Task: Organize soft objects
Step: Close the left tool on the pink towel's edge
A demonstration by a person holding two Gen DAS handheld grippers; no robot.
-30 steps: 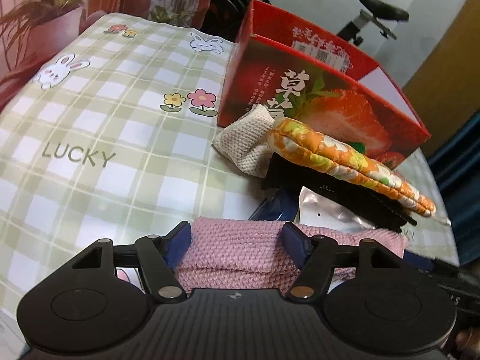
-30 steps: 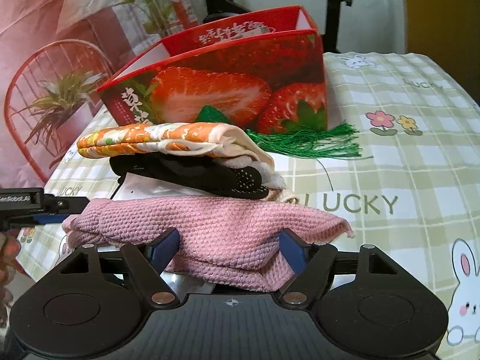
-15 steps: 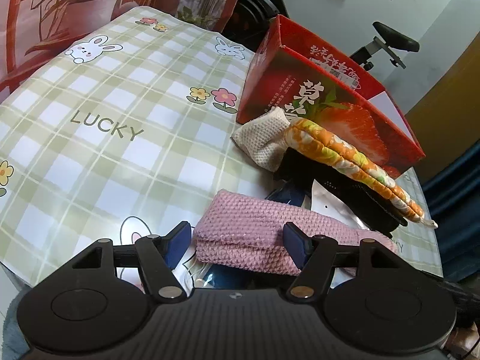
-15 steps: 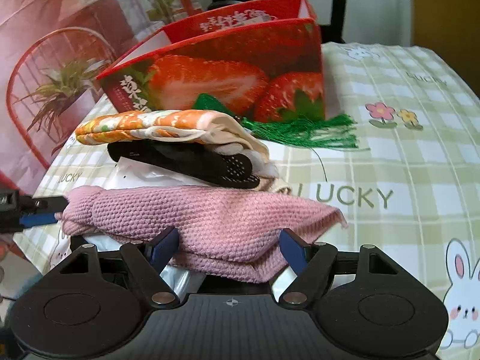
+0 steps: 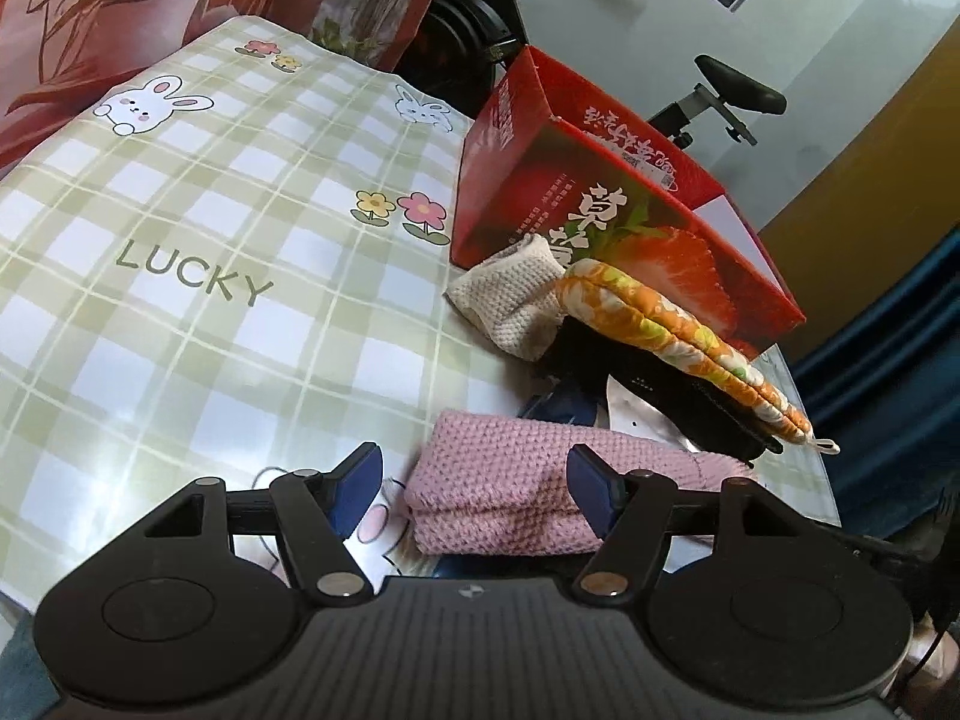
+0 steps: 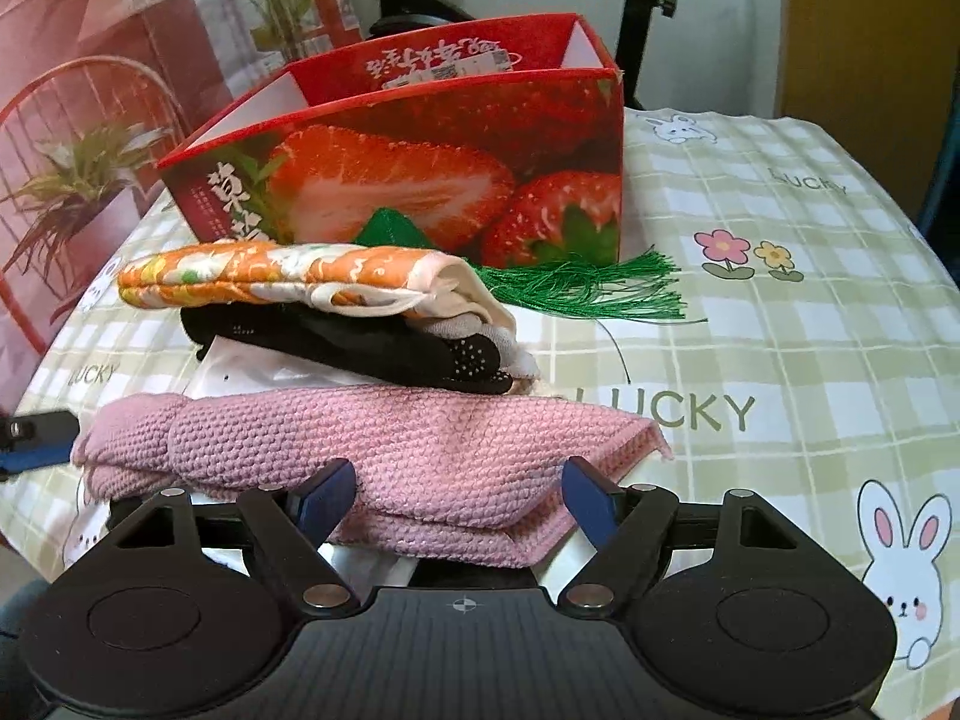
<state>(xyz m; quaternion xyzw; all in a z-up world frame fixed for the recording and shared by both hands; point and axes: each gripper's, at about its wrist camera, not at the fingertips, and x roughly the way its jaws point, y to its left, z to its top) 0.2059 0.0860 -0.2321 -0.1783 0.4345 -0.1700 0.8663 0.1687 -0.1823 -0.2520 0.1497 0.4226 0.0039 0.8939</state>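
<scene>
A folded pink knitted cloth lies on the checked tablecloth in front of a pile. My left gripper is open; its right pad overlaps the cloth's end and its left pad stands free of it. From the other side, my right gripper has its jaws opening, with the cloth's folded edge between the pads and not squeezed. The pile holds an orange floral mitt on a black fabric item and a cream knit cloth. Behind it stands the open red strawberry box.
A green tassel lies by the box's right corner. A white plastic bag sticks out under the black item. The tablecloth spreads to the left in the left wrist view. Exercise equipment and plant-print panels stand beyond the table.
The left gripper has drawn back and to the left, so the pink cloth no longer spans its jaws. In the right wrist view the cloth has settled lower and flatter between the pads.
</scene>
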